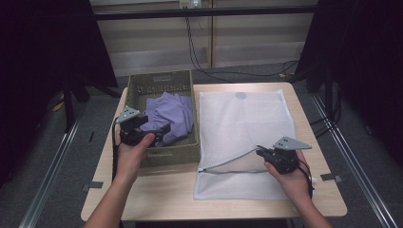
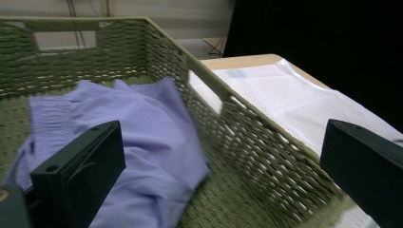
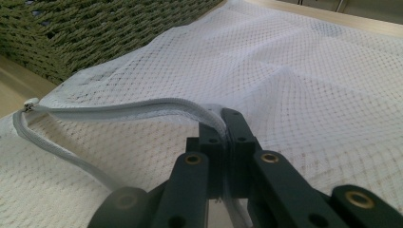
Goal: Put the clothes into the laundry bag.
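A white mesh laundry bag (image 1: 240, 128) lies flat on the right half of the table, its zipper (image 1: 228, 164) partly parted near the front. My right gripper (image 1: 260, 152) is shut on the zipper's upper edge (image 3: 142, 107), lifting that lip of the mesh bag (image 3: 294, 71) a little. A woven green basket (image 1: 164, 85) stands at the left and holds a crumpled lilac garment (image 1: 171, 116). My left gripper (image 1: 159, 129) hovers open over the basket's front part, jaws wide, above the lilac garment (image 2: 142, 137); nothing is between them.
The wooden table (image 1: 157, 190) has bare surface along its front edge. The basket's wall (image 2: 247, 137) separates garment and bag. Cables (image 1: 199, 52) hang by the far wall, and dark curtains and metal rails flank the table.
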The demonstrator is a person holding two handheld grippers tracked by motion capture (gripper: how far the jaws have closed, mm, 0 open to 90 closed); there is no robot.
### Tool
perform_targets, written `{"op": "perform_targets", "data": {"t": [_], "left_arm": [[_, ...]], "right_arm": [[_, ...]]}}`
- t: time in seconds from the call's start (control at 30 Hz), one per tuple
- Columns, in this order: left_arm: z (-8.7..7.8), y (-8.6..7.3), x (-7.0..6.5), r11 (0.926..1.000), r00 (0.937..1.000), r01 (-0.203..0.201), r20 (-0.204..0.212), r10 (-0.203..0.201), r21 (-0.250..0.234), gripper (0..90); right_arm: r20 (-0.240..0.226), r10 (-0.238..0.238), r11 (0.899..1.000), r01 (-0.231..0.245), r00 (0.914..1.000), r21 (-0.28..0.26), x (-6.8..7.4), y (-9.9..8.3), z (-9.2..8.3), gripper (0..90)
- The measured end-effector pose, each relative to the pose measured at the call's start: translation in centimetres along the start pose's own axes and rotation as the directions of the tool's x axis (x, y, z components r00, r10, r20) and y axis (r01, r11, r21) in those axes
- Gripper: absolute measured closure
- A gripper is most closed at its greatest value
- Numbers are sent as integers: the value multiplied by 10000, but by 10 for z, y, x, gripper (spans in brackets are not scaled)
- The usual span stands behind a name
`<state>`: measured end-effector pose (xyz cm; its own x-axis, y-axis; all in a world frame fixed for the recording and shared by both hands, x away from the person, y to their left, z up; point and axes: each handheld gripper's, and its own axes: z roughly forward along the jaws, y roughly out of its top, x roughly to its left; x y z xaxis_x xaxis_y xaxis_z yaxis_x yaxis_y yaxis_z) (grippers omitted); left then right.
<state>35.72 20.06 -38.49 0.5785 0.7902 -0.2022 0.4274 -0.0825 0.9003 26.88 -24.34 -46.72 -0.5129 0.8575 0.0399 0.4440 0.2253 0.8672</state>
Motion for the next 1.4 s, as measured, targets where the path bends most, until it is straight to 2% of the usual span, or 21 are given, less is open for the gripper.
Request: {"op": "perform_targets", "data": {"t": [0.07, 0.23, 0.33, 0.37, 0.4, 0.47, 0.53, 0.6, 0.63, 0.67, 0.73, 0.77, 0.83, 0.93, 1.07, 1.13, 1.17, 1.2, 1.23, 1.33, 1.4], "left_arm": [[4, 5, 7, 10000, 9999, -6, -131, 7, 17, 12], [17, 18, 28, 9975, 9969, 699, -362, -701, -57, 16], [24, 24, 34, 9968, 9956, 798, -488, -796, 30, 19], [31, 31, 37, 9978, 9952, 554, -824, -523, 369, 23], [37, 34, 39, 9969, 9907, 414, -1324, -323, 662, 26], [44, 38, 41, 9966, 9806, 352, -1948, -201, 743, 78], [53, 38, 46, 9982, 9835, 483, -1764, -411, 364, 89], [58, 37, 48, 9975, 9844, 652, -1652, -596, 283, 113], [68, 32, 52, 9920, 9800, 1134, -1704, -1026, 547, 113], [72, 29, 55, 9890, 9766, 1275, -1839, -1118, 756, 108], [76, 26, 57, 9868, 9742, 1347, -1938, -1154, 894, 104], [82, 22, 62, 9829, 9702, 1364, -2172, -1073, 1235, 103], [87, 19, 66, 9751, 9700, 1365, -2234, -958, 1748, 105], [96, 12, 70, 9546, 9733, 1276, -2191, -684, 2693, 56], [101, 3, 74, 9264, 9625, 1587, -2627, -681, 3413, 52], [106, -2, 74, 9135, 9627, 1608, -2633, -618, 3736, 62], [108, -5, 74, 9003, 9675, 1485, -2487, -465, 4091, 61], [111, -8, 74, 8909, 9687, 1455, -2448, -399, 4303, 61], [113, -10, 73, 8770, 9687, 1448, -2463, -312, 4582, 61], [119, -14, 75, 8291, 9711, 1607, -2360, -358, 5355, 49], [122, -18, 75, 8025, 9702, 1761, -2384, -435, 5701, 26]], "right_arm": [[-18, -19, 10000, 19, 10000, 7, 0, 0, 0, 880], [-42, -43, 10000, 43, 10000, 14, 1, 0, 1, 880], [-26, -73, 10000, 73, 10000, 30, 1, -1, 2, 880], [-30, -73, 10000, 73, 10000, 25, 1, -1, 2, 880], [-36, -74, 10000, 74, 10000, 19, 1, -1, 2, 880], [-65, -51, 10000, 51, 10000, 5, 1, -1, 2, 881], [-83, -81, 10000, 81, 9999, -11, 0, -1, 2, 880], [-63, -52, 10000, 52, 10000, -18, 1, -2, 2, 881], [-80, -75, 10000, 74, 9999, -29, 0, -2, 2, 881], [-85, -60, 10000, 59, 9999, -37, 1, -2, 2, 880], [-92, -122, 9999, 122, 9999, -44, 1, -2, 1, 881], [-115, -116, 9999, 116, 9999, -45, 1, -2, 1, 881], [-115, -128, 9999, 127, 9999, -42, 1, -2, 1, 881], [-97, -164, 9999, 164, 9998, -23, 1, -2, 2, 881], [-91, -169, 9999, 169, 9998, -26, 0, -2, 2, 881], [-93, -145, 9999, 145, 9999, -40, 0, -2, 3, 881], [-124, -124, 9999, 124, 9998, -11, 0, -2, 3, 881], [-126, -109, 9999, 109, 9999, -3, 0, -2, 3, 881], [-133, -150, 9999, 150, 9998, -3, 0, -2, 4, 881], [-128, -160, 9999, 160, 9998, 35, 1, -2, 4, 881], [-125, -176, 9998, 177, 9998, 59, 1, -2, 5, 881]]}}
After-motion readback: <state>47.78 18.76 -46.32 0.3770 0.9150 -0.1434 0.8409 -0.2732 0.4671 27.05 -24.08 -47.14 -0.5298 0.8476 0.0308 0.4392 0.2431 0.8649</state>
